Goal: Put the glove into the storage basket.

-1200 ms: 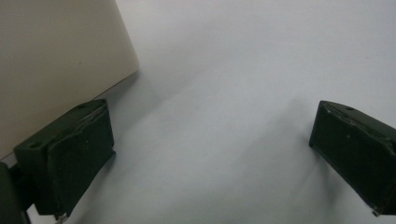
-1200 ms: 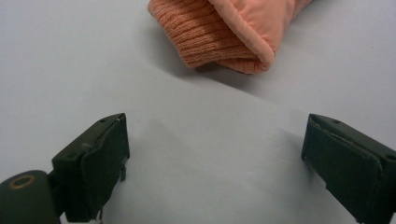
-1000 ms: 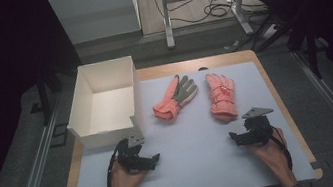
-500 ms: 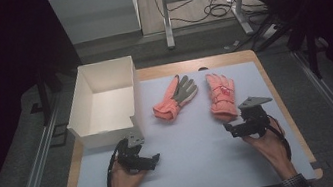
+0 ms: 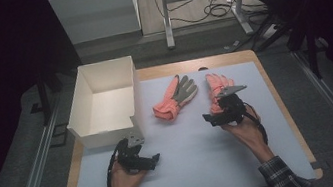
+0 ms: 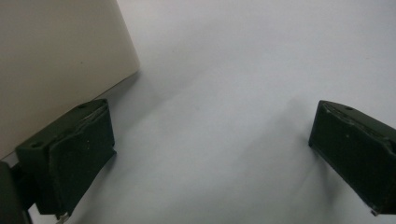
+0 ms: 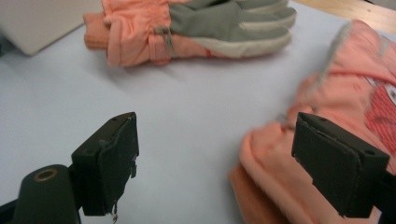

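Here my right gripper (image 7: pixel 215 163), jaws apart and just narrowing with nothing gripped, sits at the cuff of the nearer glove (image 7: pixel 345 112), lengthwise ahead.

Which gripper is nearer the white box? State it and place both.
Left. The left gripper sits just below the white box by its near corner; the right gripper is farther right, open at the cuff of the right-hand glove.

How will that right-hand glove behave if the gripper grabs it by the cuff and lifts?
The glove looks padded and soft, so it will probably flop and dangle from the cuff rather than stay flat. It likely weighs little for its bulk. Its fabric looks matte, so the open right gripper should hold it without much slipping.
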`<state>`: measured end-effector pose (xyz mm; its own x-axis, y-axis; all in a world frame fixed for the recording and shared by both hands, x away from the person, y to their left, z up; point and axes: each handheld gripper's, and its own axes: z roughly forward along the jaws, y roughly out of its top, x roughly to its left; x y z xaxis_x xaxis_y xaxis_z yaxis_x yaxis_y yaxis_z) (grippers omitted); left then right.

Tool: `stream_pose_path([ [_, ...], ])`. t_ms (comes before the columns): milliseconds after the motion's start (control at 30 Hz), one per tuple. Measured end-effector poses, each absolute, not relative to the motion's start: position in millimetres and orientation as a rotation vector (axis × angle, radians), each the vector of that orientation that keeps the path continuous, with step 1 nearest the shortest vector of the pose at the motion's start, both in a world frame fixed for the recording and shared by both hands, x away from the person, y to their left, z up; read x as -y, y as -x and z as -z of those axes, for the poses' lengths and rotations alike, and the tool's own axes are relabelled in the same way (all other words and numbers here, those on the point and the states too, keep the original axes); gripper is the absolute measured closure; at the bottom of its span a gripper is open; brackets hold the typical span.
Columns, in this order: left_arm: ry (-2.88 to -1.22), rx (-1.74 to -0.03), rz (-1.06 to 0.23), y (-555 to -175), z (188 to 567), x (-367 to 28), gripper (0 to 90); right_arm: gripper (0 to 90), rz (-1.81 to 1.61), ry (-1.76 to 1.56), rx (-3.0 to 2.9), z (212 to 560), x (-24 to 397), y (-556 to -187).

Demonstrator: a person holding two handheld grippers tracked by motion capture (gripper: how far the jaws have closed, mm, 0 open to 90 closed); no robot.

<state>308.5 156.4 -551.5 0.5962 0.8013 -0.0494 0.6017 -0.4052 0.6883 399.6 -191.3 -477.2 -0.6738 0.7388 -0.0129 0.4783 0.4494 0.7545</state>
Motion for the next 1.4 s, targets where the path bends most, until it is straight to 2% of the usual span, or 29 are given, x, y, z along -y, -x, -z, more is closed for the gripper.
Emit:
stream_pose_path([
  [667, -2.147, -1.105, -0.378, -309, 551, -157, 0.4, 45.0, -1.052, -1.053, -2.393, 474, 118, -478],
  [967, -2.145, -1.106, -0.378, -309, 551, -157, 0.7, 45.7, -1.024, -1.115, -2.385, 483, 98, -507],
  [1167, -2.143, -1.107, -0.380, -309, 551, -157, 1.1, 44.3, -0.938, -1.206, -2.415, 503, 91, -521],
  [1267, -2.144, -1.107, -0.381, -308, 551, -157, 1.0, 52.7, -0.904, -1.174, -2.414, 507, 88, -520],
  [1400, -2.145, -1.107, -0.383, -308, 552, -156, 0.9, 71.8, -0.868, -1.133, -2.397, 511, 85, -515],
])
